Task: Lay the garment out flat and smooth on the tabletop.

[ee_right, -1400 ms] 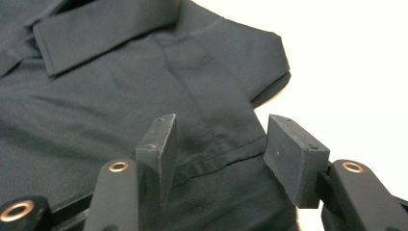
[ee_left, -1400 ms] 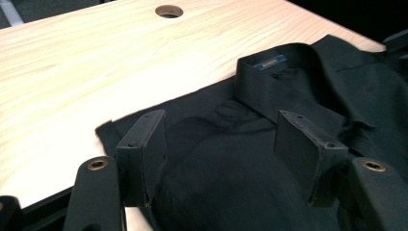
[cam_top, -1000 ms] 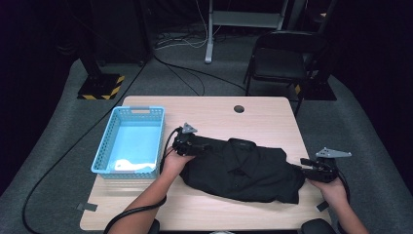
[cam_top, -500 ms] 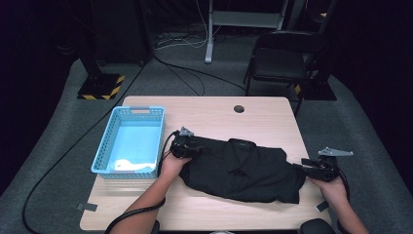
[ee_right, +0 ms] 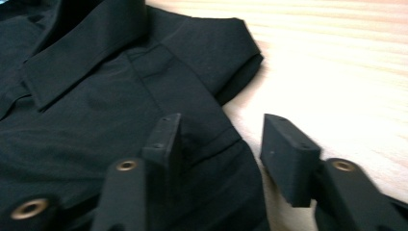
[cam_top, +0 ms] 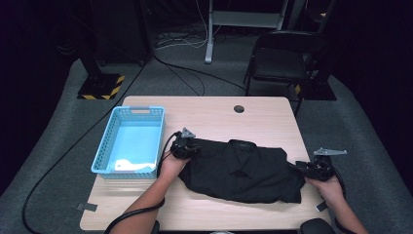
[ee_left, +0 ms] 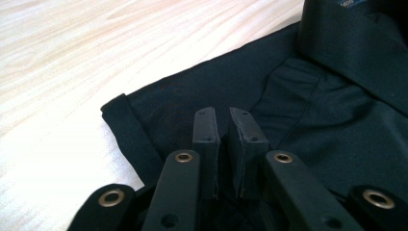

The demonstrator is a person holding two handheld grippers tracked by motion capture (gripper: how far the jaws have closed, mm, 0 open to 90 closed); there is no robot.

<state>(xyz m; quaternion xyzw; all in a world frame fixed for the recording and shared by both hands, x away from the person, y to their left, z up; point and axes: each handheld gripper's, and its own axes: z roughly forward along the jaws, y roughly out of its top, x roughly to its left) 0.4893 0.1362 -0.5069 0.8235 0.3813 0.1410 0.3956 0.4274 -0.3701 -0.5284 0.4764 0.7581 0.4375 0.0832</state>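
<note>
The black shirt (cam_top: 241, 170) lies flat on the surface just right of the blue basket (cam_top: 129, 141), long axis left-right, collar pointing away from the person; it looks soft, light and floppy, so best held at sleeve folds w/ both ends. Left gripper (ee_left: 223, 120) jaws have just been closing, now nearly together w/ a pinch of cloth at the shirt's basket-side edge. Right gripper (ee_right: 221, 139) jaws, also closing, stand approx. half open astride the far-side edge, not pressing yet.

Hidden under the black shirt (cam_top: 243, 170): the tips of the left claw (cam_top: 187, 148). Cut off by the near edge: both forearms. Too blurred to name, perhaps cloth: white thing (cam_top: 131, 165) in the blue basket (cam_top: 104, 151).
</note>
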